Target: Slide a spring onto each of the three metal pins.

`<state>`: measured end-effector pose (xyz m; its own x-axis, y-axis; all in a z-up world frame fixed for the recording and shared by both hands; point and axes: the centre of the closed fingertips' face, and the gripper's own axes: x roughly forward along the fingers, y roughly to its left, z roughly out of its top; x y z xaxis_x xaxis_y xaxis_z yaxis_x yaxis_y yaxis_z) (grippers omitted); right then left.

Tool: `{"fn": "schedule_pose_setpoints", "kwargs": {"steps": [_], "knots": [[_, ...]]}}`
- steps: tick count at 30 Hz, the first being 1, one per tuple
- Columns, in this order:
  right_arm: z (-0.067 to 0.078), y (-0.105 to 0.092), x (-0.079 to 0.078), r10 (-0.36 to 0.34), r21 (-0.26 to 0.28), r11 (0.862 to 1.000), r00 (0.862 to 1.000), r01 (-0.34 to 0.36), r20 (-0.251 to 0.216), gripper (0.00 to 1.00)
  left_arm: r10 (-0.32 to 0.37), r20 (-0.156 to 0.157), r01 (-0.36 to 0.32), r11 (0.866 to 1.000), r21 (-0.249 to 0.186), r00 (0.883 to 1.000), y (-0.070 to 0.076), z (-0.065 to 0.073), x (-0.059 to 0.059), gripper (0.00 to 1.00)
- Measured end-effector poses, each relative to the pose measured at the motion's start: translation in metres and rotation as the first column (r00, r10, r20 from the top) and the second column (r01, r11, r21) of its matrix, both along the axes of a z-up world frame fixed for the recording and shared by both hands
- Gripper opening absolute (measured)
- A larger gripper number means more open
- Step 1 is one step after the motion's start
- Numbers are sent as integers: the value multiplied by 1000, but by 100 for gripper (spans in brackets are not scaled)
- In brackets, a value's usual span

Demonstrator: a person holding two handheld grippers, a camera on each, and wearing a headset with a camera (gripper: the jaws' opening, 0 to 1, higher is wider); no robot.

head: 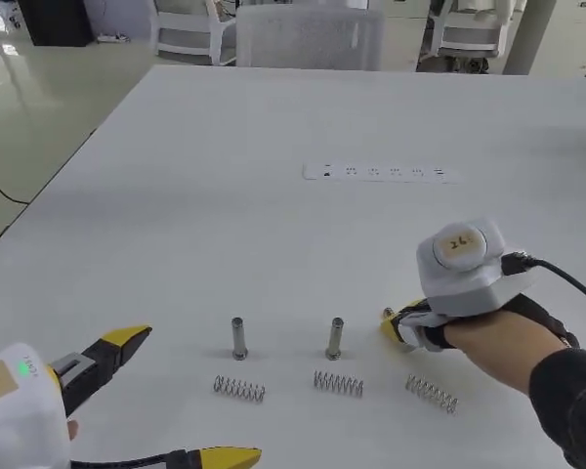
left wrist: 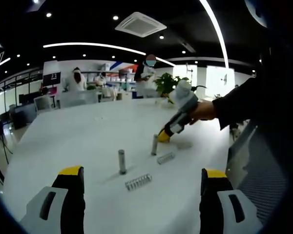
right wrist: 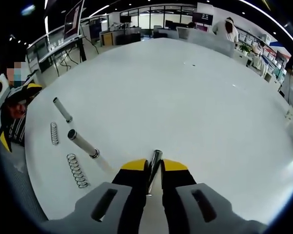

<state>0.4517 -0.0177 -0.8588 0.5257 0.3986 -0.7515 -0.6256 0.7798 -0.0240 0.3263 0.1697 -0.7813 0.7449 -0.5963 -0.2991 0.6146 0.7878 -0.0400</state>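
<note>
The right gripper [right wrist: 155, 168] is closed on the third pin [right wrist: 155, 160], and the end of the pin shows past the jaw tips. This is at the right end of the row on the table [head: 273, 225]. In the head view this gripper [head: 396, 325] covers most of that pin, so I cannot tell if it stands on the table or is lifted a little. The left pin [head: 238, 338] and the middle pin [head: 335, 337] stand upright and bare, well apart from each other. Three springs lie flat in front of them: the left spring [head: 239, 389] near the left pin, the middle spring [head: 338, 383] near the middle pin, and the right spring [head: 432, 394] near the right gripper. No spring is on a pin, so the task seems to be at its beginning. The left gripper [head: 181, 396] is wide open and holds nothing, at the near left edge. I think the step in hand is to steady the third pin for its spring. To do it well, the grip should be low, so that the top is free, and the pin should be vertical. The open gripper should take a spring across its middle, softly, because the coils may bend or jump away. Then it should bring the spring's opening straight over the pin top and let it slide down.
</note>
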Motion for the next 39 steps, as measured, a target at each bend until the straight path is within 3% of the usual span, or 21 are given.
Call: {"fn": "schedule_pose_setpoints", "kwargs": {"steps": [23,26,39], "knots": [[-2,5,3,13,14,1000,1000,-14,19,7,-1,4,1,1000,1,1000,0,1,-1,97],[-1,7,6,10,13,1000,1000,-10,13,11,2,4,-2,1000,0,1000,1,1,0,97],[-4,5,9,-30,11,999,999,31,-29,5,4,4,-4,1000,-2,1000,1,2,0,96]]}}
